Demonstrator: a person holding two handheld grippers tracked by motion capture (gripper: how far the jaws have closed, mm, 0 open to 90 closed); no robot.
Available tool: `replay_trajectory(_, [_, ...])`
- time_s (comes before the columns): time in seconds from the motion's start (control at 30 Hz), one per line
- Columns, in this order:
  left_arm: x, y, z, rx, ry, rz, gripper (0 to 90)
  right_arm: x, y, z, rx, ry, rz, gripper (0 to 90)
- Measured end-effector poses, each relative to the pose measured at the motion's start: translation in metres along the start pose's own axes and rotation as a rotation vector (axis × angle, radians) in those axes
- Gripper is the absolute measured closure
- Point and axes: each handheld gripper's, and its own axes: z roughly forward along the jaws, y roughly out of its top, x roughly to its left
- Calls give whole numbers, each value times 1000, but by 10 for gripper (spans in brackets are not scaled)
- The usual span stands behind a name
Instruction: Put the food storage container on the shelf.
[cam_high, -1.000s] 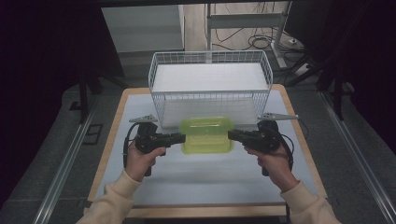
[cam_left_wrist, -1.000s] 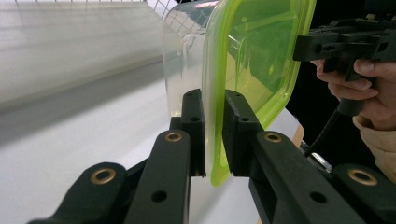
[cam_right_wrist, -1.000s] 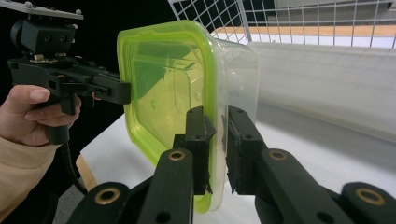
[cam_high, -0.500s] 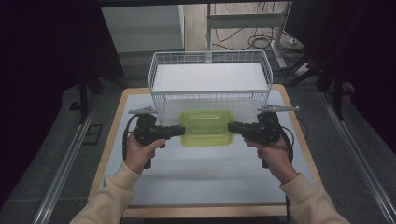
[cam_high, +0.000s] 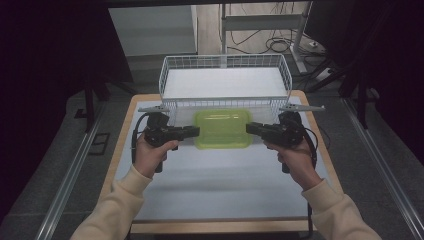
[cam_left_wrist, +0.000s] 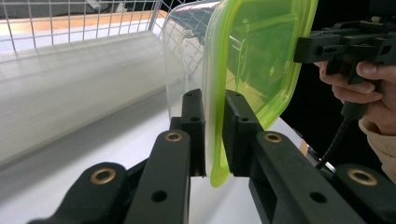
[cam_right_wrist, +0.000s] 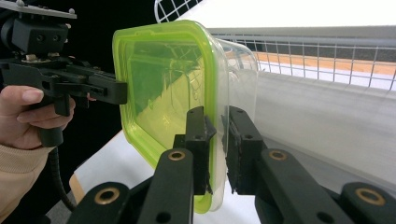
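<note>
Dim room, cabling on the floor beyond; white-topped table (cam_high: 220, 175) with wooden edging served as work surface.

High view. Item one: white wire basket (cam_high: 225, 82), standing at the far end of the table, taken as landmark. Item two: clear container with green lid (cam_high: 223, 128), lifted just in front of the basket's near wall, lid upward and level. Your left gripper (cam_high: 192, 133) clamped the container's left rim; your right gripper (cam_high: 251, 128) clamped its right rim, both pointing inward toward each other.

Left gripper view. Jaws nearly closed on the lid's lip and the clear wall beneath, pads pressing both sides. Basket mesh stood behind the container; the opposite gripper held the far edge.

Right gripper view. Jaws likewise pinched shut on the green rim and clear wall, basket wall just behind, the other hand (cam_right_wrist: 23, 116) seen beyond the container.

Handling note. You appeared to be carrying the container toward the basket. To do it well, you needed to keep both hands at matched height, raise the base clear above the basket's near rim before moving forward, and hold the pinch firm, since a thin lid lip could slip or pop off.
</note>
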Motion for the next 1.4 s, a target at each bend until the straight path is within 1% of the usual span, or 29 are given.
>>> replay_trajectory(0.3, [1,14,2,-2,16,11,803,-6,10,2,-16,-9,2,804])
replay_trajectory(0.63, [7,22,4,-8,15,0,804,-9,18,7,-19,-26,-3,803])
replay_trajectory(0.73, [8,26,4,-6,19,13,803,-10,22,8,-21,-28,-5,804])
replay_trajectory(0.8, [9,30,4,-9,17,14,803,-12,24,9,-25,-23,-3,804])
replay_trajectory(0.93, [11,38,5,-9,27,16,804,-14,32,11,-30,-25,-6,804])
replay_trajectory(1.0, [13,43,5,-14,25,11,804,-16,36,12,-34,-25,-7,804])
replay_trajectory(1.1, [14,49,4,-12,33,18,804,-19,41,14,-35,-22,-5,804])
replay_trajectory(1.23, [15,54,4,-9,41,20,804,-23,46,17,-34,-17,1,803])
replay_trajectory(1.4, [20,62,5,-8,48,14,804,-26,53,22,-33,-19,4,802])
